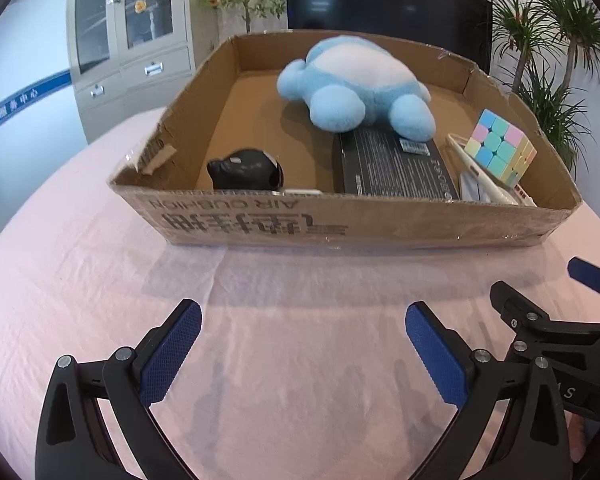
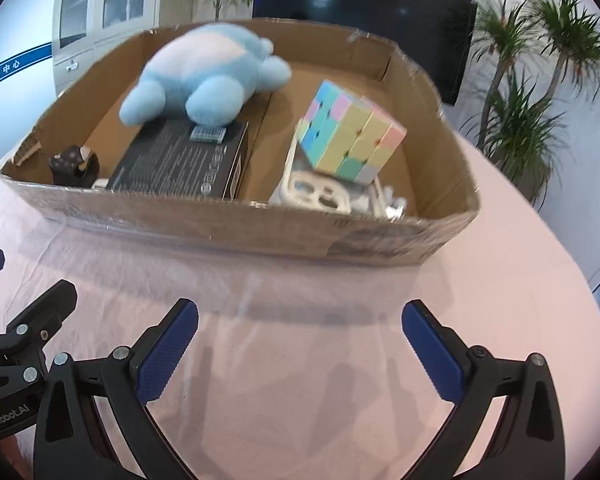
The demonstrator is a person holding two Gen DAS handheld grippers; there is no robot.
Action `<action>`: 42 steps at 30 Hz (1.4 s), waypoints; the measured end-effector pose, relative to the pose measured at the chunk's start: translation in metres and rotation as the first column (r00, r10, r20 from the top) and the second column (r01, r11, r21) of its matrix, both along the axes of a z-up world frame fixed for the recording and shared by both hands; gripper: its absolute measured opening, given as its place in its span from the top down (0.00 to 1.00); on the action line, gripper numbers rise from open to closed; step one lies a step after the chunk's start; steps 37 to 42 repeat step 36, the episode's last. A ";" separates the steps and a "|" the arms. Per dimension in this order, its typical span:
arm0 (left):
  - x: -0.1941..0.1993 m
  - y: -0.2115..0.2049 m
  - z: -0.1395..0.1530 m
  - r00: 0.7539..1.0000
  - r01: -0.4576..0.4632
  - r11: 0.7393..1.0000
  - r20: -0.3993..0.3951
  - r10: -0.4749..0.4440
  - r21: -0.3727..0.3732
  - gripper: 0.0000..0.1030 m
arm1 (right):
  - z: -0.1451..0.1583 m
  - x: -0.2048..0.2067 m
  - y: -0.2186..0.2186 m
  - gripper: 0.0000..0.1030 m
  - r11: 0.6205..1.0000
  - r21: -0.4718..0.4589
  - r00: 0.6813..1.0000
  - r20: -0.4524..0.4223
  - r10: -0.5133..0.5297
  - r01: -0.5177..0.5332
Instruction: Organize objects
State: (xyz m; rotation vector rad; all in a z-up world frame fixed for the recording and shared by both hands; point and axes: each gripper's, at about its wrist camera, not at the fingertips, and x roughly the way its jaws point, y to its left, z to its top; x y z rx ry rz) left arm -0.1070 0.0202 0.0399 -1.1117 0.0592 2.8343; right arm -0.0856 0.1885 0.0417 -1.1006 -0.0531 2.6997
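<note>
A shallow cardboard box (image 1: 340, 220) (image 2: 228, 224) stands on the pink tablecloth ahead of both grippers. In it lie a blue plush turtle (image 1: 352, 80) (image 2: 204, 72), a black flat box (image 1: 392, 164) (image 2: 180, 156), a pastel puzzle cube (image 1: 500, 144) (image 2: 352, 136), a small black figure (image 1: 244, 170) (image 2: 74, 164) and white plastic items (image 1: 484, 184) (image 2: 320, 196) under the cube. My left gripper (image 1: 304, 340) is open and empty over the cloth. My right gripper (image 2: 300, 340) is open and empty too; it also shows at the right of the left wrist view (image 1: 548, 292).
The pink cloth (image 1: 100, 280) covers the table around the box. Behind the table stand a grey cabinet (image 1: 128, 48), a dark screen (image 1: 380, 0) and potted plants (image 1: 548, 72). The left gripper's finger (image 2: 40, 312) shows at the left of the right wrist view.
</note>
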 end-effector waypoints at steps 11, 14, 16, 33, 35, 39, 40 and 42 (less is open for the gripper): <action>-0.011 0.001 -0.026 0.981 -0.001 1.000 0.192 -0.002 0.016 0.00 | -0.018 -0.003 0.008 0.01 0.992 -0.122 0.989 0.147 0.003 0.015; 0.002 0.005 -0.026 0.981 0.009 1.000 0.193 -0.009 -0.004 0.00 | -0.018 0.008 0.007 0.01 0.992 -0.123 0.989 0.148 -0.003 0.021; 0.013 0.006 -0.026 0.981 0.008 1.000 0.194 -0.007 -0.004 0.00 | -0.018 0.020 0.006 0.01 0.992 -0.123 0.989 0.148 -0.012 0.031; 0.066 -0.001 -0.028 0.980 -0.048 0.999 0.194 0.048 -0.002 0.00 | -0.018 0.072 -0.006 0.01 0.992 -0.126 0.989 0.147 0.025 -0.007; 0.064 -0.002 -0.029 0.980 -0.049 0.999 0.195 0.048 0.000 0.00 | -0.018 0.072 -0.006 0.01 0.992 -0.127 0.989 0.147 0.025 -0.007; 0.063 -0.002 -0.029 0.979 -0.050 0.999 0.196 0.049 0.000 0.00 | -0.018 0.072 -0.007 0.01 0.992 -0.126 0.989 0.147 0.025 -0.006; 0.063 -0.002 -0.029 0.979 -0.050 0.999 0.196 0.049 0.000 0.00 | -0.018 0.072 -0.007 0.01 0.992 -0.126 0.989 0.147 0.025 -0.006; 0.063 -0.002 -0.029 0.979 -0.050 0.999 0.196 0.049 0.000 0.00 | -0.018 0.072 -0.007 0.01 0.992 -0.126 0.989 0.147 0.025 -0.006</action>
